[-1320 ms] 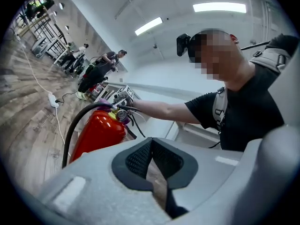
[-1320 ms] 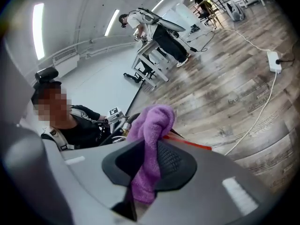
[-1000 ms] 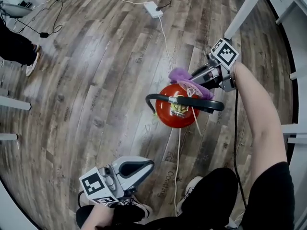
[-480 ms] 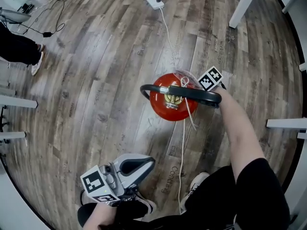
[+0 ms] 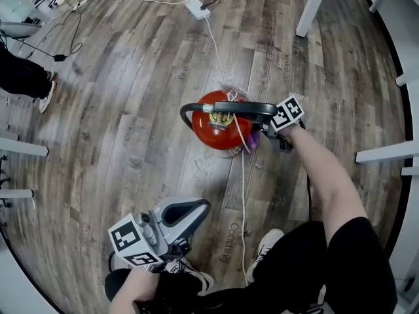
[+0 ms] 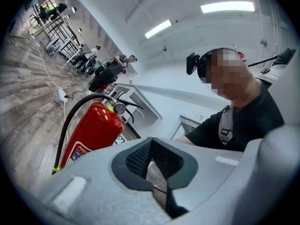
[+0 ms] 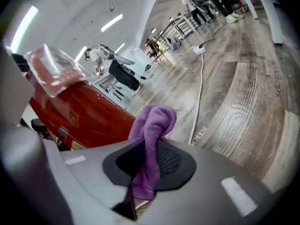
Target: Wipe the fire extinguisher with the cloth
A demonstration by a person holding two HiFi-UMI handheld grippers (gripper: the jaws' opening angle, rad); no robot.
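Purple terry cloth [image 7: 151,139] is pinched between the jaws of the right gripper [image 7: 146,170]. Its free fold stands out past the tips, so that fabric rather than plastic meets the red cylindrical fire extinguisher [image 5: 219,128]. We find that gripper low against the cylinder's near-right flank and angled downward, which we judge suits a stroke along the body.

The extinguisher stands upright on the grey-brown wood-plank floor [image 5: 131,97]. It is near the middle of the visible floor and well apart from the white table legs [image 5: 311,6] at the far edge.

The left gripper [image 5: 190,216] is held back near the person's legs, jaws closed on nothing, evidently idle.

Obstructions:
- The black rubber hose [image 5: 222,107] arches over the valve head.
- A white cable [image 5: 243,188] runs along the floor just beside the base from a white power strip [image 5: 195,6].

Either could snag the cloth.
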